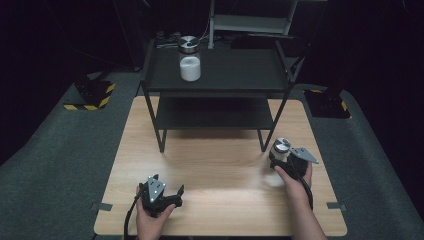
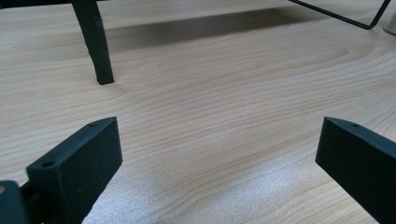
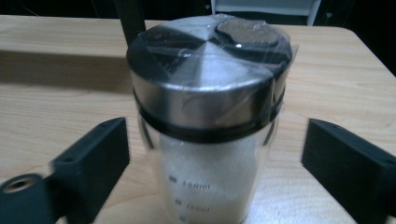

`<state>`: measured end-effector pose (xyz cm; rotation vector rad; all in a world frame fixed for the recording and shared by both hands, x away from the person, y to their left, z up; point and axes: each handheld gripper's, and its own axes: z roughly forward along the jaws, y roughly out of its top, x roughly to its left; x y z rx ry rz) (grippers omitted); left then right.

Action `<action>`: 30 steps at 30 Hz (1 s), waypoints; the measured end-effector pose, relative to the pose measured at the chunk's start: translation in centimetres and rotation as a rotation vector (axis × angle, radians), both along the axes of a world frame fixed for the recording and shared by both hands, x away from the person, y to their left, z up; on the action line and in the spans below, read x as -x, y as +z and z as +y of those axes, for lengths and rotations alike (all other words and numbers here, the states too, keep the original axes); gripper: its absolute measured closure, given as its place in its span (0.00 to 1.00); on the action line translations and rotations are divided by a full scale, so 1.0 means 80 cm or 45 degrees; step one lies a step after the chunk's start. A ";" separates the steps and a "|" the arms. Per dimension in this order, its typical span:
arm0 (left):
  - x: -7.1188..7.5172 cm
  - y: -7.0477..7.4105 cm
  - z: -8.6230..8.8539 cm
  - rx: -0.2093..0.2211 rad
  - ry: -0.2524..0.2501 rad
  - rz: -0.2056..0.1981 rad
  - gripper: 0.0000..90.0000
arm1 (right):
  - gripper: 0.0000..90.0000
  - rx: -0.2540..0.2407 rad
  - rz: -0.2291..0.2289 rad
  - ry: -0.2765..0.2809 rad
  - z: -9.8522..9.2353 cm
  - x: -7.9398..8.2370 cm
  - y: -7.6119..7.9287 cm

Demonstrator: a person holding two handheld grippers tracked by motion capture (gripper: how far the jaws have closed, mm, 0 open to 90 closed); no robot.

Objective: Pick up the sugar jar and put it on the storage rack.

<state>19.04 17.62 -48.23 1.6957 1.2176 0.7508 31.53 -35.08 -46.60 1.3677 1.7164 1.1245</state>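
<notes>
The left claw point(image 1: 169, 196) rests on the wooden surface point(image 1: 220, 170), jaws wide with bare wood between them. To its right, the right claw point(image 3: 215, 154) straddles an upright steel-lidded jar point(image 3: 210, 116) of white powder, pads just clear.

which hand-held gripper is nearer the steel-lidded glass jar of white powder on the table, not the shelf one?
Right. The right hand-held gripper has the steel-lidded glass jar of white powder between its jaws, gaps visible either side. The left hand-held gripper sits open at the wooden table's near-left, far across from it.
</notes>
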 end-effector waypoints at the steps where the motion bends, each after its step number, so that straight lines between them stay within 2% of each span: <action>1: 0.000 0.000 0.000 0.000 0.000 0.000 0.01 | 0.16 0.000 0.000 0.000 0.000 0.000 0.000; 4: 0.000 0.000 0.000 -0.001 0.000 0.002 0.01 | 0.19 0.005 0.003 -0.006 0.001 -0.004 -0.003; 11: 0.000 0.000 0.000 -0.002 -0.006 -0.003 0.01 | 0.33 0.016 -0.012 0.007 0.006 -0.005 -0.014; 18: 0.000 0.000 0.000 -0.002 -0.004 0.002 0.01 | 0.34 0.036 -0.023 0.011 0.010 -0.003 -0.014; 20: 0.000 0.000 0.000 0.000 -0.005 0.000 0.01 | 0.34 0.058 -0.033 0.016 0.014 0.002 -0.013; 26: 0.000 0.000 0.001 -0.001 -0.009 -0.002 0.01 | 0.34 0.034 -0.052 0.046 0.018 0.022 -0.011; 27: 0.000 0.000 0.001 -0.003 -0.011 -0.001 0.01 | 0.34 0.053 -0.071 0.060 0.018 0.025 -0.012; 30: -0.002 0.002 0.001 -0.010 -0.019 0.012 0.01 | 0.34 0.034 -0.063 0.071 0.020 0.035 -0.010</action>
